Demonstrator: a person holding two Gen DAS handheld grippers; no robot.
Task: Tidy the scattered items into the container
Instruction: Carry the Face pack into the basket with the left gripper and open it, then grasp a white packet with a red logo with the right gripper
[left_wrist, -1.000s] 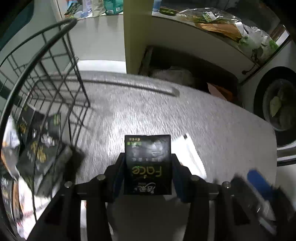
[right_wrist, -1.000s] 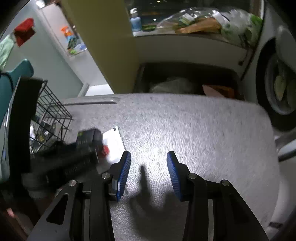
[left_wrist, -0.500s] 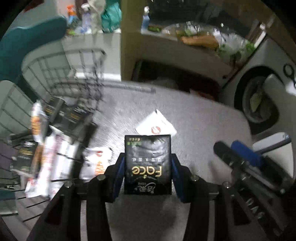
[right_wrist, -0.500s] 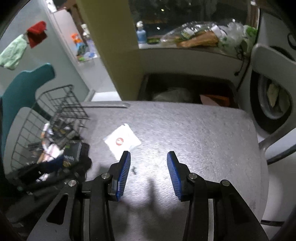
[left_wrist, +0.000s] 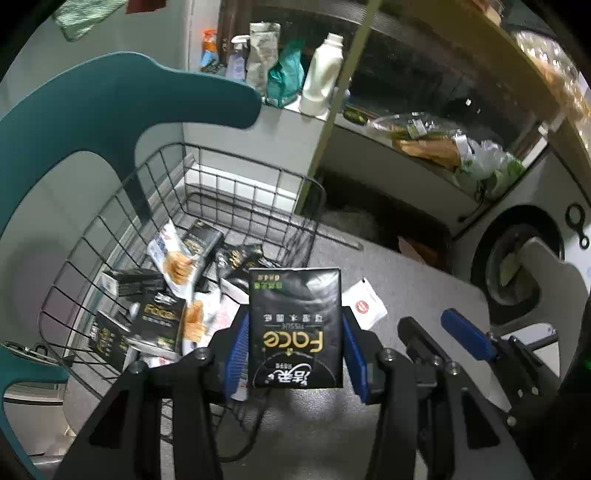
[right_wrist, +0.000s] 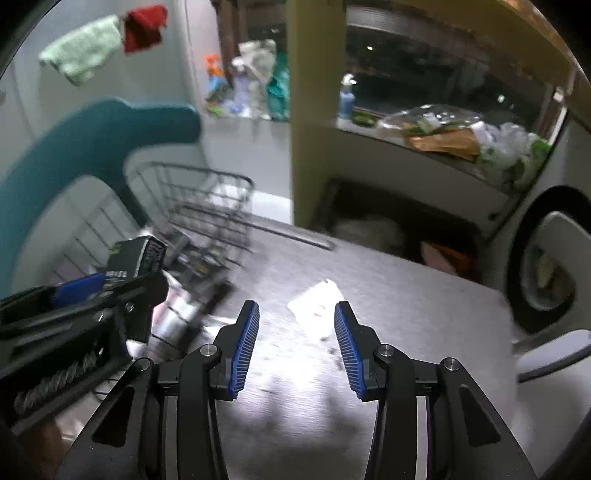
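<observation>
Both claws have risen since a second ago. Left claw (left_wrist: 293, 341) stays clamped on the black tissue pack (left_wrist: 294, 326), beside the wire basket (left_wrist: 236, 184). Right claw (right_wrist: 296, 341) hangs apart and empty over the bench (right_wrist: 424, 306), white sachet (right_wrist: 317, 308) below.

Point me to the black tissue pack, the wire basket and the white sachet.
black tissue pack (left_wrist: 294, 328), left wrist view, front face at the gold lettering
wire basket (left_wrist: 255, 184), left wrist view, far wall wires
white sachet (left_wrist: 364, 308), left wrist view, centre by the red mark
</observation>
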